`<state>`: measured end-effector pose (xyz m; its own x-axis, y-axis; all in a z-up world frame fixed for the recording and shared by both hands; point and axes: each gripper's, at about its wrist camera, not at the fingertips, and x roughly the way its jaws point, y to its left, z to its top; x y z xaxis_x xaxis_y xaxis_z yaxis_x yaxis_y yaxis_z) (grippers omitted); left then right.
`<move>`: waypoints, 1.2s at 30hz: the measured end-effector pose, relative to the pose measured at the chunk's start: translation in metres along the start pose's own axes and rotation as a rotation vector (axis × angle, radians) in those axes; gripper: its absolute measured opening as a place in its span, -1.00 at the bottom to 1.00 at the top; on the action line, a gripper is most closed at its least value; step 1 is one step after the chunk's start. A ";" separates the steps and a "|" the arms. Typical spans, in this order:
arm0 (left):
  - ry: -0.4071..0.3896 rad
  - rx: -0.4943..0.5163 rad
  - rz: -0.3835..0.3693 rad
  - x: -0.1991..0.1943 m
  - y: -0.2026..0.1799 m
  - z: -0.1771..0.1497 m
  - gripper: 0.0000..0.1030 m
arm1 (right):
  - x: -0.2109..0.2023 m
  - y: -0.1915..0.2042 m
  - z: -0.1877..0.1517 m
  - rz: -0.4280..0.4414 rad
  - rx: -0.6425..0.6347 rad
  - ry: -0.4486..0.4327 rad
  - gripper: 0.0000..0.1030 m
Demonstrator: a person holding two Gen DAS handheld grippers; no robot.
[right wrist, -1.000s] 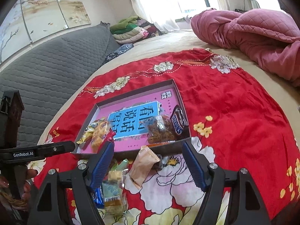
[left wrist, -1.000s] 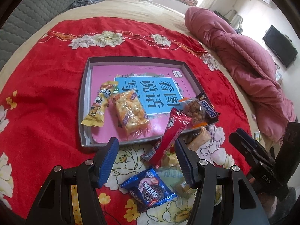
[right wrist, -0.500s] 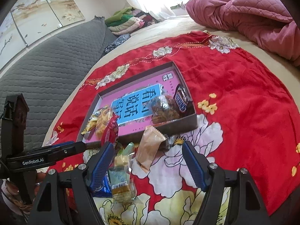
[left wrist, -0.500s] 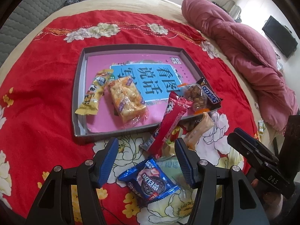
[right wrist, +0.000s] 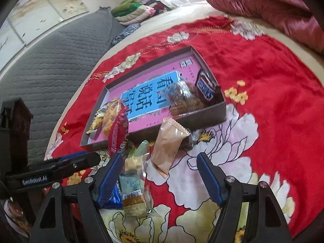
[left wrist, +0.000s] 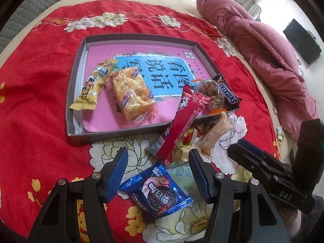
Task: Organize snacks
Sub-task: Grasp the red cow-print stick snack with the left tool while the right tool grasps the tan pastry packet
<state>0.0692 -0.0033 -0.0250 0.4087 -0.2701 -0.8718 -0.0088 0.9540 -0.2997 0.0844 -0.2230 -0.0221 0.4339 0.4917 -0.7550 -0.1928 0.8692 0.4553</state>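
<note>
A grey tray [left wrist: 113,136] with a pink and blue bottom lies on the red blanket. It holds a yellow packet [left wrist: 92,88], an orange rice-cracker pack [left wrist: 132,93], a nut pack [left wrist: 212,93] and a Snickers bar [left wrist: 229,96]. A red stick packet [left wrist: 182,119] leans over its near wall. Loose snacks lie in front: a blue Oreo packet [left wrist: 156,192], a tan packet [right wrist: 169,143], a green-clear packet [right wrist: 132,184]. My left gripper [left wrist: 158,170] is open above the Oreo packet. My right gripper [right wrist: 160,174] is open above the tan packet.
A pink quilt [left wrist: 263,46] is heaped at the right of the bed. A grey padded headboard [right wrist: 50,60] and folded clothes [right wrist: 135,8] stand at the far end. The red flowered blanket [left wrist: 36,93] surrounds the tray.
Both grippers have moved forward and down towards the loose snacks before the tray. Their jaws stay open. No snack has moved.
</note>
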 end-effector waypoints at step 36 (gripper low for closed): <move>0.045 -0.005 -0.098 0.058 -0.005 0.018 -0.23 | 0.045 -0.020 0.005 0.084 0.049 0.093 -0.35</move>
<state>0.1095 -0.0213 -0.0676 0.3668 -0.3675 -0.8546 0.0247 0.9222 -0.3860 0.1123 -0.2180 -0.0627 0.3343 0.5670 -0.7529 -0.1805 0.8226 0.5393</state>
